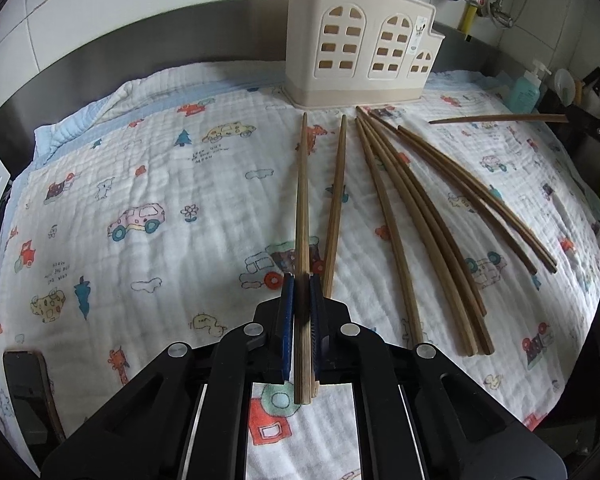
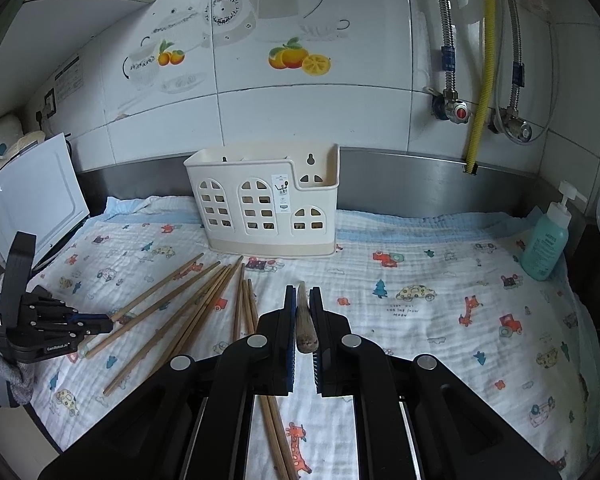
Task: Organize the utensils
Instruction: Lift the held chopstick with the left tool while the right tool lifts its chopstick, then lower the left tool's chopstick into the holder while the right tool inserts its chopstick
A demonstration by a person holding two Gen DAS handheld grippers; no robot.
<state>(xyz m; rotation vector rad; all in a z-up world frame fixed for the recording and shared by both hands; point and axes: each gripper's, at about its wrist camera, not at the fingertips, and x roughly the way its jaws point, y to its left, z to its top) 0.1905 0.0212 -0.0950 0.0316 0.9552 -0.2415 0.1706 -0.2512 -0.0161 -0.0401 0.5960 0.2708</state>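
Note:
A cream utensil holder point(image 1: 360, 52) point(image 2: 268, 208) with arched cut-outs stands upright at the back of a cartoon-print cloth point(image 1: 140, 168). My left gripper point(image 1: 302, 280) is shut on one wooden chopstick point(image 1: 302, 184) that points toward the holder; in the right wrist view the left gripper point(image 2: 109, 322) sits low at the left. A second chopstick point(image 1: 336, 200) lies just right of it. Several more chopsticks point(image 1: 416, 216) point(image 2: 196, 312) fan out on the cloth. My right gripper point(image 2: 303, 292) is shut on another chopstick point(image 2: 306, 324), seen end-on, and it holds this one point(image 1: 500, 119) above the cloth.
A teal soap pump bottle point(image 2: 546, 240) stands at the cloth's right edge. A white panel point(image 2: 32, 200) leans at the left. Behind the holder are a steel backsplash point(image 2: 420, 176), tiled wall, hoses and valves point(image 2: 456, 110). A dark flat object point(image 1: 28, 392) lies near the front left.

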